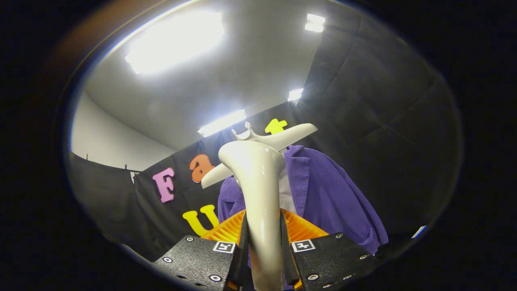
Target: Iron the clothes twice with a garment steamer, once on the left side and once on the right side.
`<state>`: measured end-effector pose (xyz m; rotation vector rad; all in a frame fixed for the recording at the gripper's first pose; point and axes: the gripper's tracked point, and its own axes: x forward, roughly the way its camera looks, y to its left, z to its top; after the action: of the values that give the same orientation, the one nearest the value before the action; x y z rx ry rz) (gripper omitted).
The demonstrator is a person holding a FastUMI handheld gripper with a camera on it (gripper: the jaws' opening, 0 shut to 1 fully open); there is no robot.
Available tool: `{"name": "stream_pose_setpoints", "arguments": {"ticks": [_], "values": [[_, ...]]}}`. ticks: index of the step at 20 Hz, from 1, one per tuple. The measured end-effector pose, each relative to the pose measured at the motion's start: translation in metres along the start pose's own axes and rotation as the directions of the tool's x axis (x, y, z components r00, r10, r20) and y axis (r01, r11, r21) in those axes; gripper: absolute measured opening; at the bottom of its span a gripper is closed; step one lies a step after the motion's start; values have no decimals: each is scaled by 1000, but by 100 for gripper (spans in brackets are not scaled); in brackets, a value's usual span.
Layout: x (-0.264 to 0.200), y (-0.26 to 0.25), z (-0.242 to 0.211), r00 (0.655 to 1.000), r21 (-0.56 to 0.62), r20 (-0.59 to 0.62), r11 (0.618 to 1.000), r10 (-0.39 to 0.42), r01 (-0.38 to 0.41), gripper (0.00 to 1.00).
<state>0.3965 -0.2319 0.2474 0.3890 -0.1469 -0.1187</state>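
A white garment steamer [260, 190] stands up between my fingers, its handle clamped by both pads and its flat head [278, 139] spreading wide at the top. My gripper [264, 250] is shut on that handle. Beyond the steamer hangs a purple ribbed jacket [331, 198] with a white lining at its open front [286, 190]. The steamer head is level with the jacket's collar and hides the left part of the garment. I cannot tell whether the head touches the fabric.
Orange finger parts [301, 228] flare out on both sides of the handle. Black cloth walls [383, 121] close in behind and to the right of the jacket. A white ceiling with bright lamps [177, 40] is overhead.
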Motion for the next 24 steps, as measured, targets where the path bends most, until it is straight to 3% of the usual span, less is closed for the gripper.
{"name": "stream_pose_setpoints", "arguments": {"ticks": [4,15,24], "values": [[22,-42,-16,991,14,-16,991,-133,133,36],[10,-116,-105,944,1,-233,971,-234,241,36],[-26,-155,-168,893,-3,-359,958,-270,288,36]]}}
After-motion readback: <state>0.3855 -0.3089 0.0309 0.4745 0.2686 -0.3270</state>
